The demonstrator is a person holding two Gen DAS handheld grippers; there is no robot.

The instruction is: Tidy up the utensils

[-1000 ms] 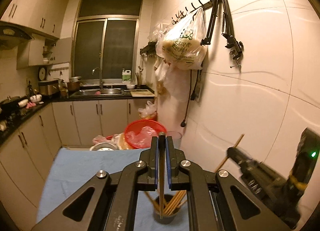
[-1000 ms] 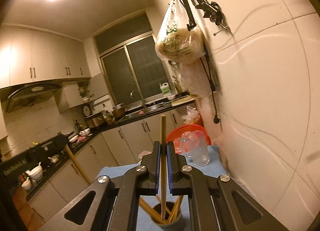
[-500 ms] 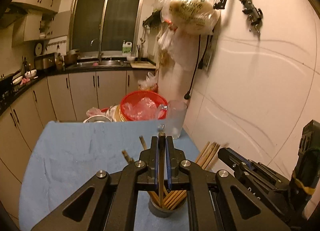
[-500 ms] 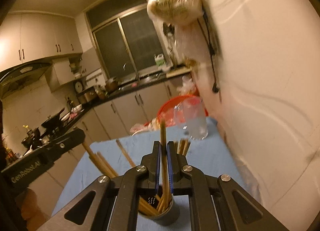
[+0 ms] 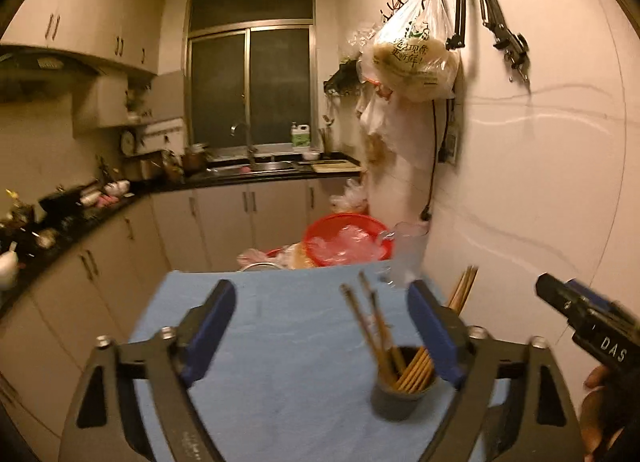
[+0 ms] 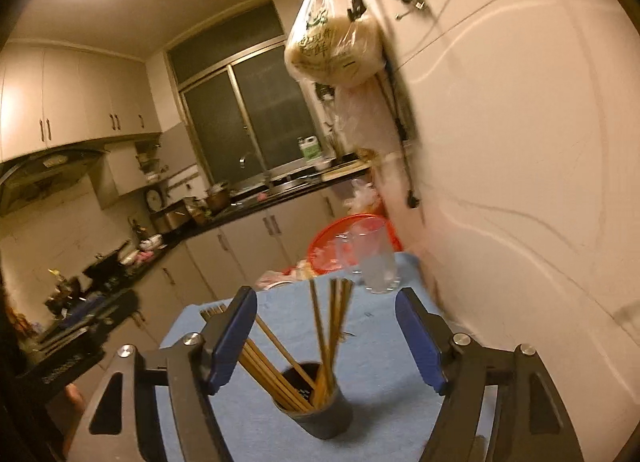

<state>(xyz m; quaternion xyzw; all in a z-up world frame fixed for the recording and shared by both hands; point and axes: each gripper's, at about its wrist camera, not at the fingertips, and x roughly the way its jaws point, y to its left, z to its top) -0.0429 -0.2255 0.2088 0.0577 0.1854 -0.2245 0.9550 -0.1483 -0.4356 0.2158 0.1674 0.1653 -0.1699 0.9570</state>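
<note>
As your left hand-held gripper [image 5: 320, 336] has just spread wide and empty, the thin, stiff, light wooden chopsticks [image 5: 370, 326] stand in the dark round cup [image 5: 402, 392] just ahead, near its right finger. From the right hand-held gripper [image 6: 326, 338], likewise just opened on nothing, they fan between the fingers; pinch one mid-shaft, since it looks slippery.

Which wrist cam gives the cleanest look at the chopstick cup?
Right wrist: the dark cup sits centred between the open tongs, rim and chopsticks unobstructed. Left wrist shows the cup off-centre, blurrier, partly behind the right finger.
</note>
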